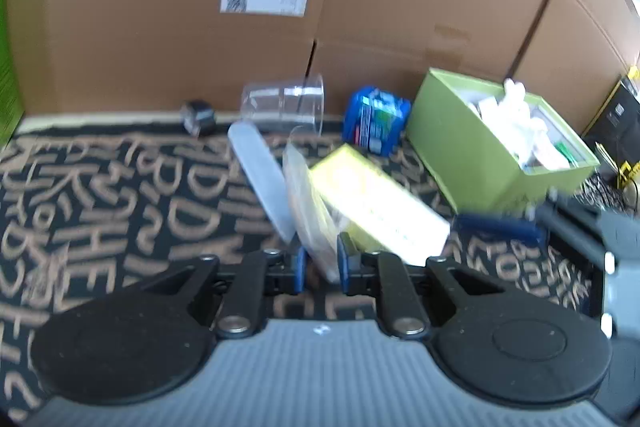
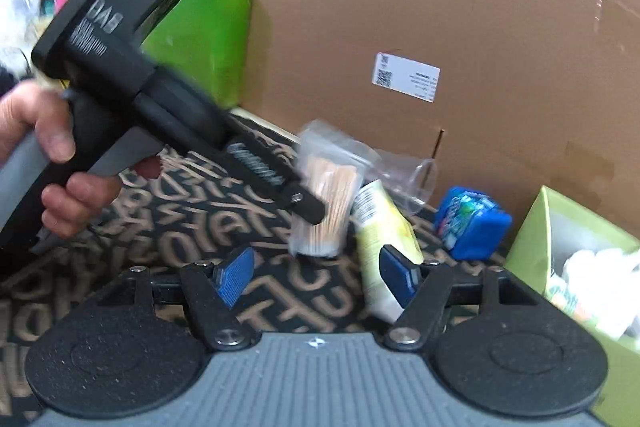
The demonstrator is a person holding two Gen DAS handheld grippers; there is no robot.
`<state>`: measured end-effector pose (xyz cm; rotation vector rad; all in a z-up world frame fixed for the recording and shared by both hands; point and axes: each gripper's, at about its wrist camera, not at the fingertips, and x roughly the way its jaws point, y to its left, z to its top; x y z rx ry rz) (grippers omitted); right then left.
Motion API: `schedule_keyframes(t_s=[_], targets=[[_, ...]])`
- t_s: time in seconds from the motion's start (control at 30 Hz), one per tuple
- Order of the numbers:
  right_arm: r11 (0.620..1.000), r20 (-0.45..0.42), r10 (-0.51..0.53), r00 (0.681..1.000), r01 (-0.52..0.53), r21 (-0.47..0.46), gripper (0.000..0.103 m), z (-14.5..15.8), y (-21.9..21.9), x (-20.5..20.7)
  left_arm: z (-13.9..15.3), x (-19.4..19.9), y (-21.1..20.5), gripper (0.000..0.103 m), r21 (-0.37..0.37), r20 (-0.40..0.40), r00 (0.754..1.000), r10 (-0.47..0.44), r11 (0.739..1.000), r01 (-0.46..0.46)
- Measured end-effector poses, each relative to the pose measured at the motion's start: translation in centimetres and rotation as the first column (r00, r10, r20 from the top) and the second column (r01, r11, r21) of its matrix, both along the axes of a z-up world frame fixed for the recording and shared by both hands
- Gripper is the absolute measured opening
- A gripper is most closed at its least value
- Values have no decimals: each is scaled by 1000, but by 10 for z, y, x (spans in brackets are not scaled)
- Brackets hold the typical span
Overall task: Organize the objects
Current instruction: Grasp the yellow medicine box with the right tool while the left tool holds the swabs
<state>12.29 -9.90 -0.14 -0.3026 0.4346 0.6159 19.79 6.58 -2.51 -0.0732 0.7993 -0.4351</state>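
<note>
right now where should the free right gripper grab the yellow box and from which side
Take the yellow box across its narrow width near the close end, coming straight in from the front. It lies flat and lengthwise beside the right gripper, whose jaws are open. The left gripper holds the bag of wooden sticks just left.

bright even light, strong motion blur throughout, fisheye bending at edges.

- The left tongs [image 2: 310, 213] are being gripped by a hand [image 2: 52, 155] and are being closed on a clear bag of wooden sticks [image 2: 326, 203].
- The right tongs [image 2: 316, 273] are being held open, near a yellow-white packet [image 2: 380, 247] lying on the patterned mat [image 2: 192, 211].
- A blue pack [image 2: 472, 223] is being seen beside a green box [image 2: 536, 251].
</note>
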Motion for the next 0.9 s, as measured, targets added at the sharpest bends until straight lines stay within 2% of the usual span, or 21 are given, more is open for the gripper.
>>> schedule_keyframes(t_s=[0.07, 0.13, 0.2, 0.37, 0.43, 0.5, 0.57, 0.67, 0.77, 0.87, 0.9], targets=[[1000, 26, -22, 999, 22, 3, 72, 1, -4, -6, 1, -10, 3, 21, 14, -10, 1000, 6, 1000, -6], [998, 31, -57, 998, 58, -3, 73, 1, -6, 0, 0, -16, 1, 34, 28, -6, 1000, 17, 999, -17], [996, -12, -86, 996, 86, 24, 74, -1, -10, 11, -1, -18, 1, 56, 47, 4, 999, 39, 998, -39], [987, -29, -164, 986, 163, -8, 75, -22, -6, 37, -5, -18, 5, 73, 83, 23, 996, 91, 992, -93], [981, -33, -193, 981, 192, -23, 75, -28, -4, 44, -4, -17, 9, 85, 81, 40, 994, 101, 991, -104], [976, -42, -219, 975, 218, -26, 77, -34, 0, 53, -1, -15, 13, 102, 85, 87, 990, 115, 989, -122], [971, -64, -239, 969, 237, -33, 79, -39, 1, 64, 2, -10, 14, 103, 84, 129, 989, 75, 993, -86], [968, -141, -248, 958, 251, -3, 75, -42, -3, 67, 3, 5, 16, 103, 63, 166, 986, 5, 998, -16], [969, -153, -242, 958, 247, 11, 75, -42, -8, 52, -1, 26, 11, 103, 42, 126, 988, -86, 996, 81], [968, -144, -248, 958, 250, 2, 75, -44, -18, 26, -12, 41, 1, 102, 100, 78, 992, -95, 991, 87], [967, -150, -250, 957, 255, 11, 75, -45, -24, 16, -17, 43, 0, 96, 108, 45, 995, -89, 991, 84]])
